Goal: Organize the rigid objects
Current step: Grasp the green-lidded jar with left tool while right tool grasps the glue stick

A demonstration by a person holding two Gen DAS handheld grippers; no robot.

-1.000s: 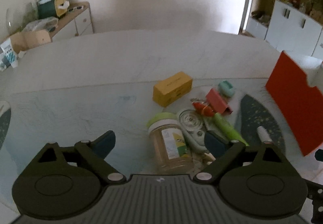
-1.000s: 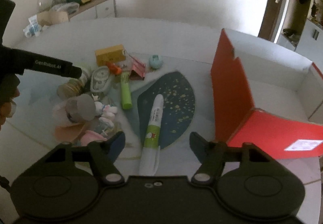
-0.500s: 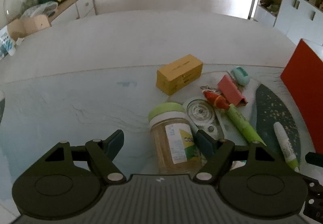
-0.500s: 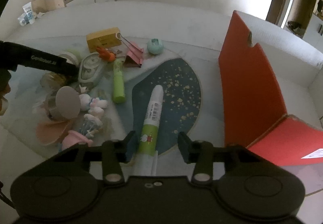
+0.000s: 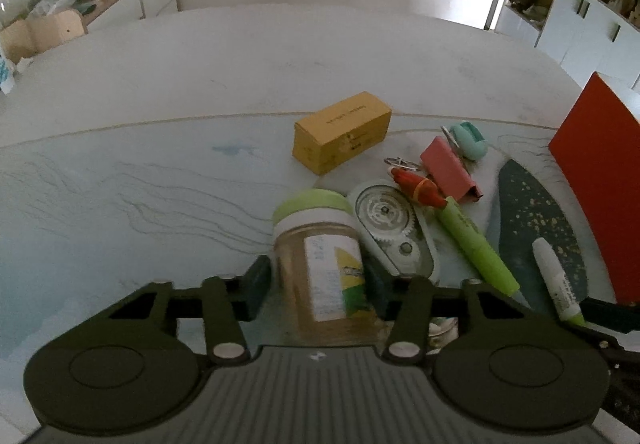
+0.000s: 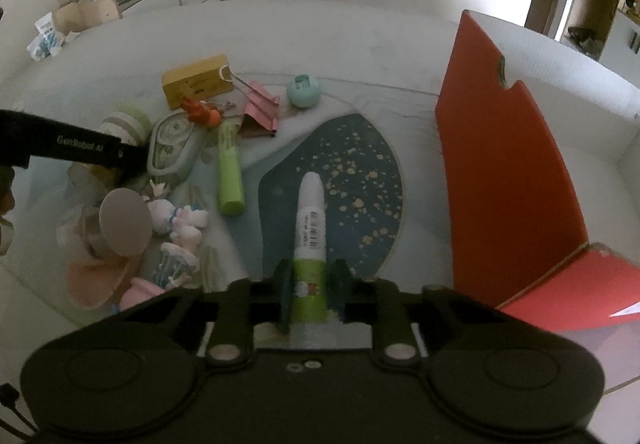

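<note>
In the left wrist view, my left hand-held gripper (image 5: pixel 318 284) sits low in the centre of the frame. Its jaws have just been closing and now pinch the jar (image 5: pixel 320 256), a clear one with a pale green lid and a yellow-and-white label, pads against both its sides. The jar lies on the desk (image 5: pixel 160 184). Just right of it is a round-geared tape dispenser (image 5: pixel 394 228), then a green highlighter (image 5: pixel 476 248) running toward the lower right. Above them sit a yellow box (image 5: pixel 342 132), a pink binder clip (image 5: pixel 450 168) and a small teal round thing (image 5: pixel 470 138). A red box flap (image 5: pixel 600 180) stands at the right edge.

In the right wrist view, my right hand-held gripper (image 6: pixel 310 298) is at lower centre. Its jaws have just been closing too and now pinch the green lower part of a white-and-green glue pen (image 6: pixel 310 220), which points up the frame over a dark speckled patch (image 6: pixel 360 180) of the desk. At the left edge, the left gripper's dark finger crosses the jar.
</note>
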